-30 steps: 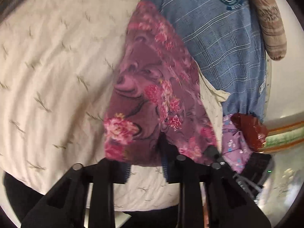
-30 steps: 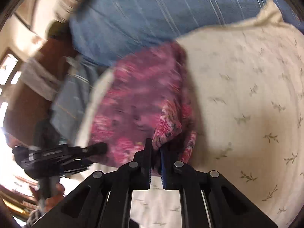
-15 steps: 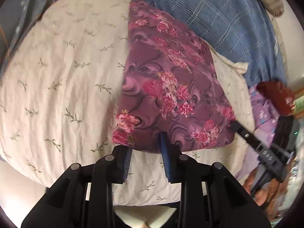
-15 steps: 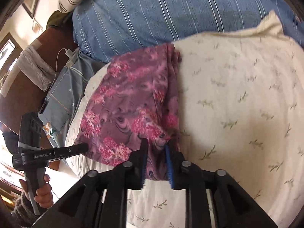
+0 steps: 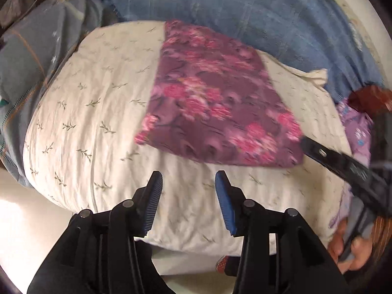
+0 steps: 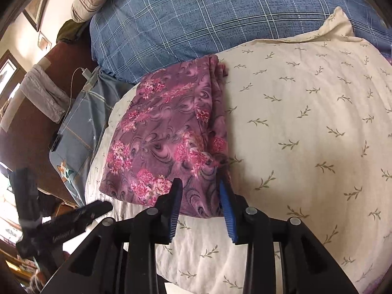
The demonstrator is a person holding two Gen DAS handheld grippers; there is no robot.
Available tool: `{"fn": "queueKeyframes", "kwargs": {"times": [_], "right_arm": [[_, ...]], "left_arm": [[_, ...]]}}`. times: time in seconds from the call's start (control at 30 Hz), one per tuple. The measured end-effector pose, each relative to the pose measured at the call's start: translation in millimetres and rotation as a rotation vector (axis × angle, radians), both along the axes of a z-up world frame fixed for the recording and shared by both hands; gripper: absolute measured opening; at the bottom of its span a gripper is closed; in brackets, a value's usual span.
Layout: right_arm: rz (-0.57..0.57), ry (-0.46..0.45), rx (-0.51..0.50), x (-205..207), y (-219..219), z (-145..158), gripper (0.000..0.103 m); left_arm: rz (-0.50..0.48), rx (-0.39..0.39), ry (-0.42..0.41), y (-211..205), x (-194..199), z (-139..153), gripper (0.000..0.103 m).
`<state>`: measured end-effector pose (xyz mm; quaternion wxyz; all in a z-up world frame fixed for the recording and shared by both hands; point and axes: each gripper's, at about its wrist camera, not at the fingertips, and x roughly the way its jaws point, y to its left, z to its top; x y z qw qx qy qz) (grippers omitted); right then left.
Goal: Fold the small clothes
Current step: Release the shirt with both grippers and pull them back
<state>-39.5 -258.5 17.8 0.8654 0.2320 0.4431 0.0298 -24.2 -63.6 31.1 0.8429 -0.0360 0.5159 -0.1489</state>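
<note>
Cloth (image 5: 215, 112) with a purple ground and pink flowers lies folded into a rough rectangle on a cream pillow (image 5: 93, 112) printed with small sprigs, and the step in hand looks like letting go of a finished fold, or setting up one more. To do it well, I would draw each gripper straight back along its fingers and low, so that no pad drags the near hem and pulls the layers apart; if another fold is wanted, take the near edge through all its layers at once, since the right side of the bundle shows several loose edges stacked on one another. The left gripper (image 5: 188, 196) is wide open and holds nothing; the cloth sits ahead of it and apart, with a strip of bare pillow between its fingertips and the near hem. The right gripper (image 6: 201, 201) is also spread, its jaws standing to either side of the near right corner of the cloth without pinching it, and whether the pads touch the fabric I cannot tell. From the left view its finger reaches the cloth's near right corner. Behind the pillow is a blue checked blanket (image 6: 220, 14), well clear of the work.
</note>
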Motion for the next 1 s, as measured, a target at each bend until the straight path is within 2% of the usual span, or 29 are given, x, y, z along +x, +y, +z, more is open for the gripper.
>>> {"fn": "queueKeyframes", "kwargs": {"times": [0.1,0.2,0.33,0.43,0.53,0.7,0.83,0.93,1.0], "right_arm": [[-0.002,0.006,-0.008,1.5,3.1,0.9,0.039],[0.004,0.016,-0.018,5.6,9.0,2.0,0.039],[0.009,0.001,-0.031,5.8,14.4,5.8,0.048],[0.01,0.0,-0.037,5.5,15.0,6.7,0.049],[0.002,-0.001,-0.035,5.6,12.5,6.2,0.049],[-0.008,0.001,-0.028,7.7,10.5,4.4,0.049],[-0.005,-0.005,-0.041,7.7,12.4,6.9,0.049],[-0.009,-0.016,-0.05,9.3,12.7,9.1,0.049],[-0.013,-0.021,-0.046,11.7,12.2,9.8,0.05]], "left_arm": [[-0.056,0.059,-0.158,-10.9,-28.5,26.1,0.051],[-0.114,0.059,-0.297,-7.7,-40.8,53.8,0.057],[-0.201,-0.039,-0.346,26.4,-23.2,89.5,0.063],[-0.169,0.014,-0.396,60.7,-0.3,109.9,0.069],[-0.065,0.064,-0.422,98.6,30.2,125.8,0.069],[0.191,-0.03,-0.382,170.2,74.9,139.9,0.069],[0.38,-0.079,-0.35,210.2,87.1,130.7,0.069],[0.581,-0.073,-0.322,230.8,89.9,113.6,0.069],[0.679,-0.068,-0.329,234.3,93.0,100.8,0.069]]}}
